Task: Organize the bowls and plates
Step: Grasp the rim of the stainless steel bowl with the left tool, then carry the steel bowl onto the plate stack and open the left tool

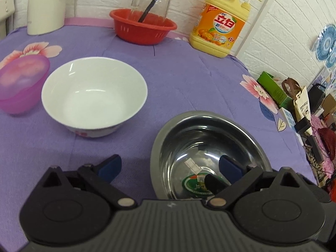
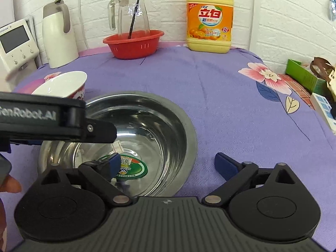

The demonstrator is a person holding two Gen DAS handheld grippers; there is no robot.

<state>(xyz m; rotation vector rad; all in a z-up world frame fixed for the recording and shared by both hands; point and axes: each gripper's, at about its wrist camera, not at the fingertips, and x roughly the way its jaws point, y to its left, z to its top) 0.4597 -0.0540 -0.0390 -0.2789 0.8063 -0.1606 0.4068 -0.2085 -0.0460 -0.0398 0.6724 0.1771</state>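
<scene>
A steel bowl (image 1: 210, 138) with a green sticker inside sits on the purple cloth; it also shows in the right wrist view (image 2: 147, 113). My left gripper (image 1: 170, 166) is open and straddles the bowl's left rim, its right finger inside the bowl. My right gripper (image 2: 168, 163) is open and straddles the bowl's right rim, its left finger inside. A white bowl (image 1: 94, 94) stands to the left, also visible in the right wrist view (image 2: 63, 84). A pink plastic bowl (image 1: 23, 84) sits at the far left.
A red basket (image 1: 142, 26) holding a glass pitcher, a yellow detergent jug (image 1: 218, 23) and a white thermos (image 1: 45, 6) stand along the back wall. The table's right edge (image 1: 294, 126) drops to clutter of boxes and bags. The left gripper's body (image 2: 42, 115) crosses the right wrist view.
</scene>
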